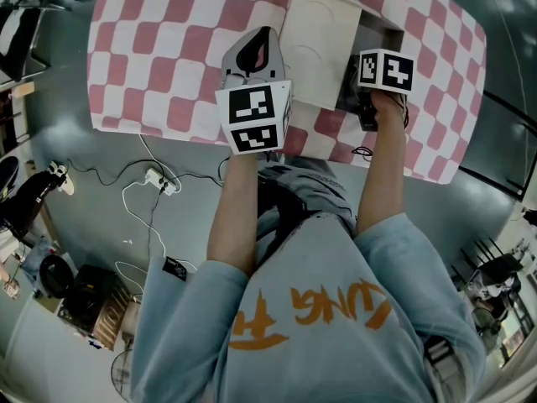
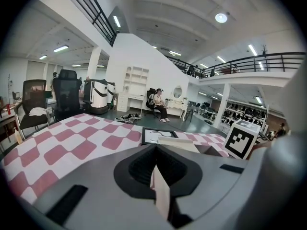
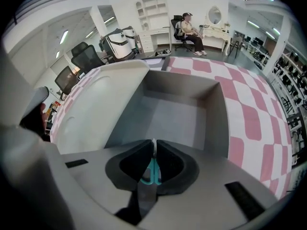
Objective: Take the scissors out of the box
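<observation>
Scissors (image 3: 152, 170), clamped lengthwise in fingers of right gripper (image 3: 153, 143), point blades-first toward box (image 3: 213, 121); left gripper (image 2: 154, 150) fingers pinch its lid (image 1: 319, 40).

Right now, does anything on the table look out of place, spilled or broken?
Nothing stands out. The left hand-held gripper holds the lid open, the right hand-held gripper is shut on the teal scissors inside the box, and the checked cloth shows no spill or damage.

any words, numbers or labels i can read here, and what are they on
"KUNG": orange print on the person's shirt, upside down in the head view; the creased word beside it is possibly "FU".
Marker cubes: black and white square patterns only, no letters.
Framed picture on the table: too small to read.
</observation>
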`<action>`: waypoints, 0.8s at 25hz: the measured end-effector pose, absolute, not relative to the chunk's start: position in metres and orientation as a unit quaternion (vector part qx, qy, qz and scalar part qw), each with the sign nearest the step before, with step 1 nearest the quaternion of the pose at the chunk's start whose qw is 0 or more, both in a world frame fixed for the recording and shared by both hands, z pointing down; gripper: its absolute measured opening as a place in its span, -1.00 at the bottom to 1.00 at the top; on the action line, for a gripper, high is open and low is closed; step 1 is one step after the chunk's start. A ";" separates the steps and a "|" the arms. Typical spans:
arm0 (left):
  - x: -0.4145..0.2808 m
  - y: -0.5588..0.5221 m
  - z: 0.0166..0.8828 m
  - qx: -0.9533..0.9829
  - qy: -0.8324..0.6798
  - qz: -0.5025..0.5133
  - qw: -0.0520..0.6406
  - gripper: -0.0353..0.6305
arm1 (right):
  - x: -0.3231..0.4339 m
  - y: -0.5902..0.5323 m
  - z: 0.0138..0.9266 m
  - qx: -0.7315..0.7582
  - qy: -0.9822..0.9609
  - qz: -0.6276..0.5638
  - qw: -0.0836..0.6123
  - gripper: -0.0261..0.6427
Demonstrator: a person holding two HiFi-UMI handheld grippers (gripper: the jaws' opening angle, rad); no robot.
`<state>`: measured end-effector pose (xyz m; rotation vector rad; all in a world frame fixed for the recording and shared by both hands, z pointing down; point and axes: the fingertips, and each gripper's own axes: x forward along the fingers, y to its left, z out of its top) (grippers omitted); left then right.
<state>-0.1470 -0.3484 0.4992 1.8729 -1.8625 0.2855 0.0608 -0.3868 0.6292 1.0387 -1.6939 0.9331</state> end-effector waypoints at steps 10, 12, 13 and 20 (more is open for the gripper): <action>-0.129 -0.337 0.490 0.687 -0.681 0.094 0.233 -0.83 | 0.062 -0.395 0.592 0.447 -0.731 0.349 0.380 -0.83; -0.125 -0.335 0.486 0.689 -0.680 0.092 0.231 -0.83 | 0.061 -0.395 0.580 0.448 -0.746 0.340 0.358 -0.83; -0.122 -0.333 0.484 0.690 -0.680 0.091 0.229 -0.83 | 0.060 -0.395 0.574 0.448 -0.753 0.334 0.349 -0.83; -0.104 -0.324 0.468 0.696 -0.680 0.083 0.215 -0.83 | 0.063 -0.389 0.538 0.440 -0.794 0.292 0.300 -0.83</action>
